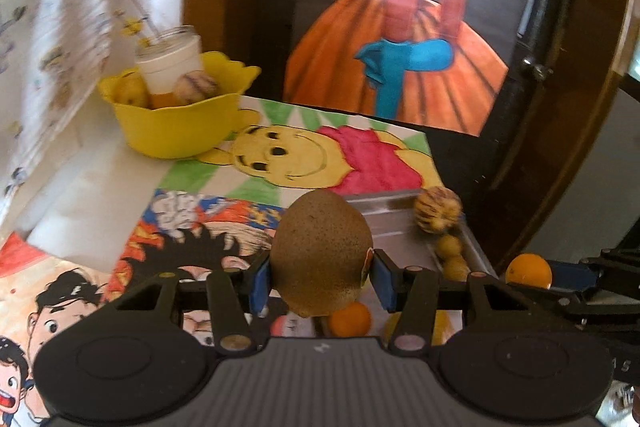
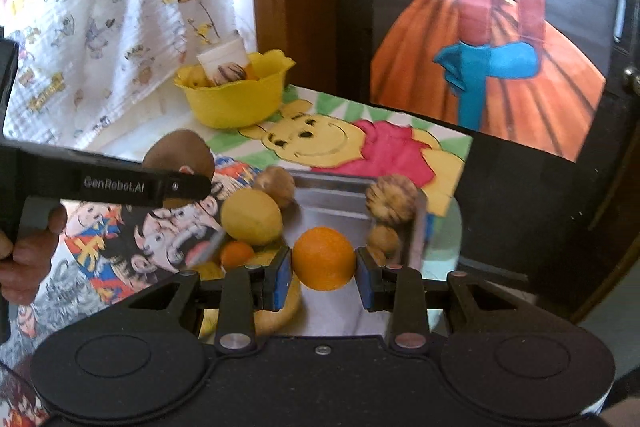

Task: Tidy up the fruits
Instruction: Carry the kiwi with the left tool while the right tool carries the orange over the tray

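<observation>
left gripper (image 1: 318, 281): clamped on brown kiwi (image 1: 320, 251) | right gripper (image 2: 323, 273): pinching small orange (image 2: 323, 257) | both above steel tray (image 2: 332, 203) | yellow bowl (image 2: 236, 103) beyond

Both handheld tools look alike. The left gripper (image 1: 320, 277) has a matte black frame with two round, dished discs near the lens, a ribbed grey plate between them, and black link arms pinned by silver rivets. Its fingers (image 1: 259, 281) end in flat blue pads. The right gripper (image 2: 323, 277) repeats this, with a small silver screw at its centre plate. In the right wrist view the other tool's black side bar carries white lettering, apparently "GenRobot.AI". A bare hand (image 2: 24, 259) grips its handle; no sleeve shows.
</observation>
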`<act>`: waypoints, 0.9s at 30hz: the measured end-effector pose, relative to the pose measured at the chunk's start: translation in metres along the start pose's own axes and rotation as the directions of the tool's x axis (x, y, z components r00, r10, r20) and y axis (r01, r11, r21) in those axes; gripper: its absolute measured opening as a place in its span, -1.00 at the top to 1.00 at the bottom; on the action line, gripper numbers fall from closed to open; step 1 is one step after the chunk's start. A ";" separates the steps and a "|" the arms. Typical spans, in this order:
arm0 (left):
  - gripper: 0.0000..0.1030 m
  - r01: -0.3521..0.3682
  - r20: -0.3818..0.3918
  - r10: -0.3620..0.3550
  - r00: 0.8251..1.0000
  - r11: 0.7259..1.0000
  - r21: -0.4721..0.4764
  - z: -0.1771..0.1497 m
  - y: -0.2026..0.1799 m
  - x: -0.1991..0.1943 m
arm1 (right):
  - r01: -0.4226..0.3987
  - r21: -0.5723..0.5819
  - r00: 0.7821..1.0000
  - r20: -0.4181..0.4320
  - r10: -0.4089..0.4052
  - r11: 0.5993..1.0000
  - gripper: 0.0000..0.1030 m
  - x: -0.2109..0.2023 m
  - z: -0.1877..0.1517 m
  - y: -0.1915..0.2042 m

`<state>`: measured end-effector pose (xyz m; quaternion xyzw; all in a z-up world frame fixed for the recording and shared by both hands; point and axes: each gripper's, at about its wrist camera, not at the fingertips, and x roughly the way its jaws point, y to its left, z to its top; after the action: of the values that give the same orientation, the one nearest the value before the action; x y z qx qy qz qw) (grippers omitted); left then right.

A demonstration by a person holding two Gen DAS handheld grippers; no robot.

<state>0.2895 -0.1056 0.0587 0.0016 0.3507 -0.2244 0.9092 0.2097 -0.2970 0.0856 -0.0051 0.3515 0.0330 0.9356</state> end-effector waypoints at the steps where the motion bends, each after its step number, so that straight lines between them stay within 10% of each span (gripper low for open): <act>1: -0.07 0.007 -0.003 -0.007 1.000 1.000 0.011 0.000 -0.004 0.001 | 0.006 0.012 1.000 -0.004 -0.006 1.000 0.31 -0.003 -0.005 -0.002; 27: -0.07 0.194 -0.083 -0.186 0.979 0.976 0.101 -0.036 -0.043 -0.008 | 0.038 0.039 0.997 -0.075 -0.035 0.999 0.31 -0.021 -0.061 -0.005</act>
<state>0.2440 -0.1358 0.0435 0.0259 0.3694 -0.3289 0.8687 0.1546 -0.3056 0.0535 0.0061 0.3864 0.0088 0.9223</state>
